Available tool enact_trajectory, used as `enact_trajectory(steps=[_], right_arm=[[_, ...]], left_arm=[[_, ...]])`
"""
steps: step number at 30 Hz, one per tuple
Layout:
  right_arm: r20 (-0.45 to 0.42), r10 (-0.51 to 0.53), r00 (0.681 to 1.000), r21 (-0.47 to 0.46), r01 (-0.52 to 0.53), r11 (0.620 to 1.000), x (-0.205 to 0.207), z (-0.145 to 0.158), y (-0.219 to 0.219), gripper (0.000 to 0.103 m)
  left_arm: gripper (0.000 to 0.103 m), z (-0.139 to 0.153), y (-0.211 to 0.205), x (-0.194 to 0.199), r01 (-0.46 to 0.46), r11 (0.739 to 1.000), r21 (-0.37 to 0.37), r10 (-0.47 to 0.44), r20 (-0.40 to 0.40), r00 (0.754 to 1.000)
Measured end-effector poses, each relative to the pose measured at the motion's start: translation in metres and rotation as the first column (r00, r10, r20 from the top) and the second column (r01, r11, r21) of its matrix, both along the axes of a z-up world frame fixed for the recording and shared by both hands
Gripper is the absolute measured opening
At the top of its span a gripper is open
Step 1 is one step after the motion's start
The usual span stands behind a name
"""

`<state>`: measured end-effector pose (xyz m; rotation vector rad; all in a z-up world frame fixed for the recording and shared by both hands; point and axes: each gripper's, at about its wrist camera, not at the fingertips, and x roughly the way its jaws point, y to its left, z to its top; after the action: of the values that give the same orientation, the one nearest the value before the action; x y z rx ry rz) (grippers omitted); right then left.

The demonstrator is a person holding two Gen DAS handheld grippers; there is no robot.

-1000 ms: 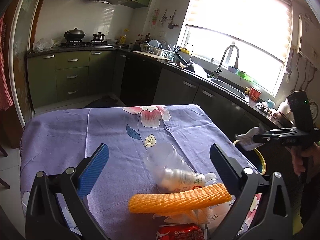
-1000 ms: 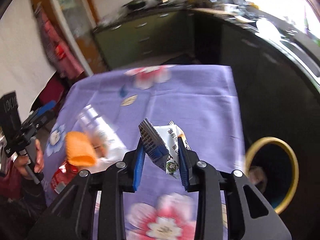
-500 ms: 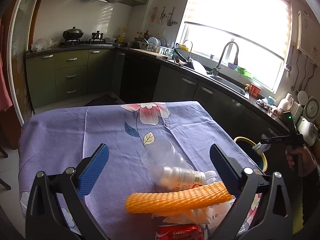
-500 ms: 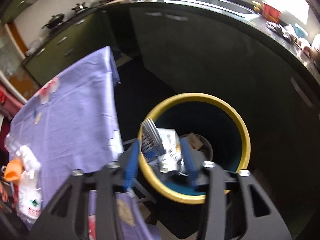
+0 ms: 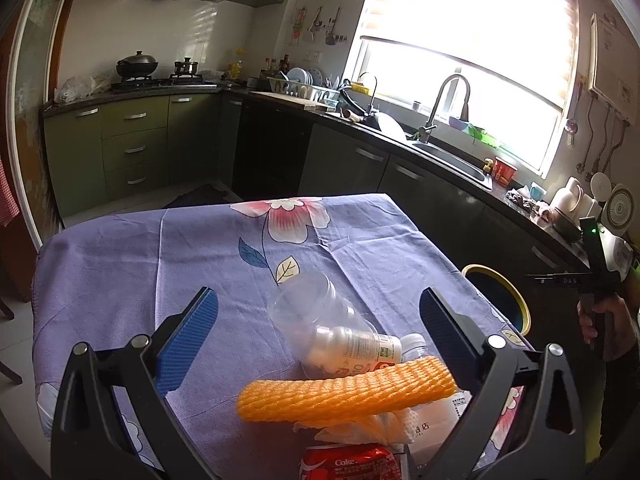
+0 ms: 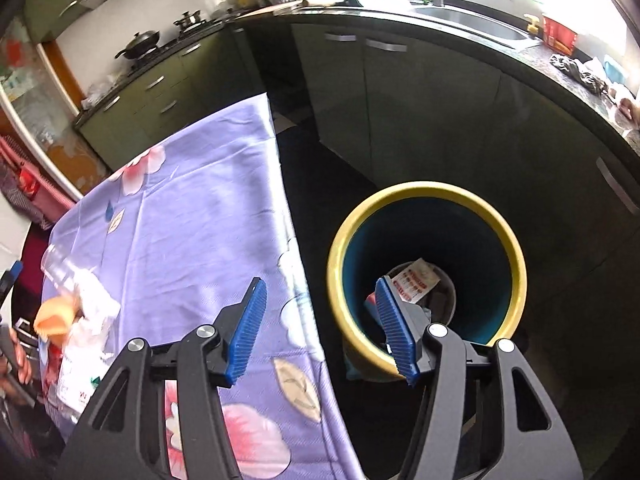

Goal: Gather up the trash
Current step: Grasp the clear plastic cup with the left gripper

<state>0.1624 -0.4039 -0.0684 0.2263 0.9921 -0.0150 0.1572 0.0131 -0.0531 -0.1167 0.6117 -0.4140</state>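
On the purple floral tablecloth (image 5: pixel 160 264) lies a trash pile: a clear plastic cup (image 5: pixel 308 304), a white drink bottle (image 5: pixel 360 346), an orange foam net (image 5: pixel 348 394), a crushed Coke can (image 5: pixel 344 464) and white paper (image 5: pixel 360 430). My left gripper (image 5: pixel 318 308) stands open around the pile, touching nothing. My right gripper (image 6: pixel 320 286) hangs at the rim of the yellow-rimmed bin (image 6: pixel 424 189). Its jaws are opening with nothing between them. A white and red wrapper (image 6: pixel 416 280) lies at the bottom of the bin.
The bin (image 5: pixel 520 304) stands on the floor off the table's right edge, in front of dark cabinets (image 6: pixel 400 100). A hand (image 5: pixel 604 324) holds the right gripper (image 5: pixel 532 279) above it. The counter, sink (image 5: pixel 452 156) and window lie beyond.
The right gripper carried a white wrapper from over the table to the bin, opened, and the wrapper dropped inside. The left gripper stayed put.
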Motion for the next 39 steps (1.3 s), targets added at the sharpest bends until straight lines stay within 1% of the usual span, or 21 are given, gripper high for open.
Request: enact_trajectory(steps=[5, 7, 10, 14, 17, 18, 21, 25, 29, 30, 32, 33, 34, 36, 39], right_arm=[[0.009, 0.013, 1.000, -0.002, -0.013, 1.000, -0.009, 0.002, 0.001, 0.058], [0.013, 0.015, 1.000, 0.001, -0.015, 1.000, -0.012, 0.002, 0.000, 0.058], [0.016, 0.021, 1.000, 0.014, -0.021, 1.000, -0.016, -0.001, -0.003, 0.058], [0.019, 0.033, 0.999, 0.033, -0.033, 0.999, -0.020, -0.006, -0.006, 0.058], [0.023, 0.043, 0.999, 0.049, -0.044, 0.998, -0.022, -0.009, -0.009, 0.058], [0.024, 0.046, 0.999, 0.055, -0.047, 0.997, -0.022, -0.011, -0.010, 0.058], [0.025, 0.055, 0.998, 0.070, -0.057, 0.996, -0.021, -0.015, -0.012, 0.058], [0.019, 0.063, 0.998, 0.087, -0.064, 0.994, -0.019, -0.023, -0.015, 0.058], [0.008, 0.063, 0.998, 0.103, -0.064, 0.993, -0.016, -0.032, -0.017, 0.058], [0.004, 0.062, 0.998, 0.106, -0.062, 0.992, -0.015, -0.034, -0.019, 0.058], [-0.001, 0.058, 0.998, 0.111, -0.058, 0.992, -0.013, -0.037, -0.020, 0.058], [-0.004, 0.057, 0.998, 0.113, -0.056, 0.992, -0.012, -0.039, -0.021, 0.058], [-0.005, 0.055, 0.998, 0.115, -0.054, 0.992, -0.012, -0.040, -0.022, 0.058], [-0.005, 0.053, 0.999, 0.119, -0.052, 0.992, -0.011, -0.041, -0.022, 0.058], [-0.003, 0.053, 0.999, 0.126, -0.052, 0.991, -0.011, -0.043, -0.022, 0.058]], left_arm=[[0.096, -0.002, -0.005, 0.003, 0.000, 1.000, 0.000, 0.000, -0.035, 0.999], [0.096, -0.004, -0.007, 0.007, -0.001, 1.000, -0.002, 0.001, -0.068, 0.998], [0.096, -0.008, -0.010, 0.019, -0.007, 1.000, -0.016, 0.005, -0.146, 0.989], [0.096, -0.015, -0.012, 0.035, -0.027, 0.999, -0.036, 0.018, -0.237, 0.971], [0.096, -0.024, -0.016, 0.050, -0.047, 0.998, -0.042, 0.031, -0.313, 0.949], [0.096, -0.030, -0.018, 0.058, -0.055, 0.997, -0.049, 0.035, -0.348, 0.937], [0.096, -0.040, -0.023, 0.070, -0.065, 0.997, -0.053, 0.038, -0.400, 0.916], [0.096, -0.050, -0.030, 0.082, -0.076, 0.996, -0.043, 0.049, -0.445, 0.894], [0.095, -0.052, -0.033, 0.088, -0.093, 0.995, -0.028, 0.071, -0.447, 0.892], [0.094, -0.052, -0.033, 0.088, -0.100, 0.995, -0.026, 0.078, -0.444, 0.893], [0.078, -0.052, -0.032, 0.090, -0.107, 0.994, -0.029, 0.083, -0.444, 0.892], [0.067, -0.053, -0.032, 0.091, -0.110, 0.993, -0.029, 0.085, -0.450, 0.889], [0.059, -0.054, -0.031, 0.092, -0.113, 0.993, -0.032, 0.086, -0.456, 0.886], [0.058, -0.056, -0.031, 0.093, -0.114, 0.993, -0.039, 0.083, -0.462, 0.883], [0.057, -0.054, -0.030, 0.092, -0.118, 0.992, -0.043, 0.086, -0.452, 0.888]])
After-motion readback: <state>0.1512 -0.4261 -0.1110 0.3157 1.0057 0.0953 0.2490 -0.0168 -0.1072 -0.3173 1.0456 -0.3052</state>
